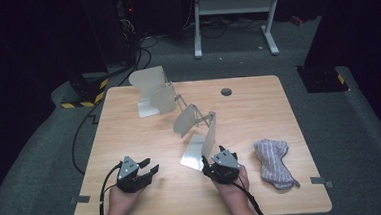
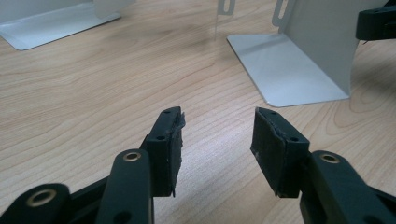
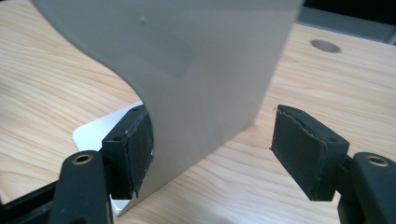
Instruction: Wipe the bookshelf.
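**Right fingers astride bookend plate, no grip made; tipping risk noted**

Condition of fingers. The right gripper [image 3: 224, 149] stands open with the upright plate of the near bookend [image 1: 208, 136] between its fingers. In the right gripper view one finger [image 3: 133, 151] lies against or just beside the plate's face; contact cannot be confirmed. The other finger [image 3: 306, 151] stands well apart from it, so nothing is clamped. The left gripper [image 2: 217, 142] is open and empty, with bare table [image 1: 258, 103] between and ahead of its fingers.

Location of the work. The near bookend stands directly ahead of the right fingers, its flat foot [image 2: 287, 67] on the table beyond and to one side of the left fingers. A second bookend [image 1: 152, 92] sits far beyond both grippers, joined to the first by folding panels [image 1: 189, 118]. A folded cloth [image 1: 273, 162] lies beside the right gripper, on its outer side.

Risks, as judged.
- Closing off-centre could push the thin plate sideways before the far finger meets it, tipping or sliding the bookend.
- Smooth metal may slip from the pads if lifted by one edge.
- Moving the near bookend could drag the linked panels and shift the far bookend.
- The left gripper is not placed to steady the foot.

Markings. No brand, label or legible writing found on any item.
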The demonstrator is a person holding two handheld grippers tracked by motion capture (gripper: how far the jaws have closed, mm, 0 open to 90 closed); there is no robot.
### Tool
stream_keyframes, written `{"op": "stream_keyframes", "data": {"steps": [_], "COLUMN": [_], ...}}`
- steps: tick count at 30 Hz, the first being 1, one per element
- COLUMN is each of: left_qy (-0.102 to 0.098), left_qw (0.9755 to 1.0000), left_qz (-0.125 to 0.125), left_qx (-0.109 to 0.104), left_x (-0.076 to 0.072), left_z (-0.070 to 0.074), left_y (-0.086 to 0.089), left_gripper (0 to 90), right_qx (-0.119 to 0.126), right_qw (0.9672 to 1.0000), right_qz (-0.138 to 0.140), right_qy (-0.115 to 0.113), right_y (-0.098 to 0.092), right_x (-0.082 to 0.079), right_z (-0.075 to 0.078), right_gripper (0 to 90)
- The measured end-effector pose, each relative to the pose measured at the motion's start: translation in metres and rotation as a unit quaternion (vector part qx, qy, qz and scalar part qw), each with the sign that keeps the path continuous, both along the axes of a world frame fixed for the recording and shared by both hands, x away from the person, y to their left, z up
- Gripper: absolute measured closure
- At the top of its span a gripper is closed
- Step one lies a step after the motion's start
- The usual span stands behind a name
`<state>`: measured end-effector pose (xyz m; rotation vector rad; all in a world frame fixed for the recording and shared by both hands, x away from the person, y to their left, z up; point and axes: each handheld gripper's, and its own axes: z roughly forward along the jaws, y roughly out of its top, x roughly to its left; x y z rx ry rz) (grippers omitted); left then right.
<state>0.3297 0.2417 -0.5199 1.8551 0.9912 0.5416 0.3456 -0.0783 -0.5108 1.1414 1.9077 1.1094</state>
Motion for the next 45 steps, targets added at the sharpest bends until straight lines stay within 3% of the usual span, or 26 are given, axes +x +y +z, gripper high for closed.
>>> {"op": "stream_keyframes", "data": {"steps": [6, 11, 17, 23, 25, 27, 33, 45], "left_qy": [-0.004, -0.003, 0.000, 0.007, 0.008, 0.009, 0.007, 0.008], "left_qw": [1.0000, 1.0000, 0.9998, 0.9994, 0.9993, 0.9993, 0.9991, 0.9994], "left_qz": [0.002, 0.006, 0.019, 0.033, 0.035, 0.037, 0.041, 0.034], "left_qx": [0.007, 0.005, 0.006, 0.001, 0.002, 0.001, -0.001, -0.003], "left_x": [0.001, -0.002, -0.009, -0.017, -0.018, -0.019, -0.016, -0.007], "left_z": [0.001, 0.001, 0.000, -0.002, -0.002, -0.002, -0.001, -0.001], "left_y": [0.002, 0.006, 0.016, 0.026, 0.027, 0.028, 0.029, 0.023], "left_gripper": [49.4, 49.2, 49.1, 49.1, 49.1, 49.1, 49.1, 49.1], "right_qx": [-0.002, 0.014, 0.016, 0.020, 0.025, 0.009, 0.043, 0.045], "right_qw": [0.9994, 0.9977, 0.9987, 0.9982, 0.9979, 0.9981, 0.9974, 0.9975], "right_qz": [-0.035, -0.067, -0.038, -0.038, -0.044, -0.045, -0.052, -0.052], "right_qy": [-0.004, -0.006, -0.030, -0.041, -0.040, -0.041, -0.025, -0.016], "right_y": [-0.027, -0.045, -0.032, -0.024, -0.026, -0.026, -0.044, -0.068], "right_x": [0.005, 0.012, 0.017, 0.028, 0.033, 0.035, 0.036, 0.016], "right_z": [0.003, 0.005, 0.006, 0.011, 0.011, 0.010, 0.009, 0.012], "right_gripper": [32.5, 36.2, 40.0, 41.4, 48.9, 58.8, 79.3, 89.6]}}
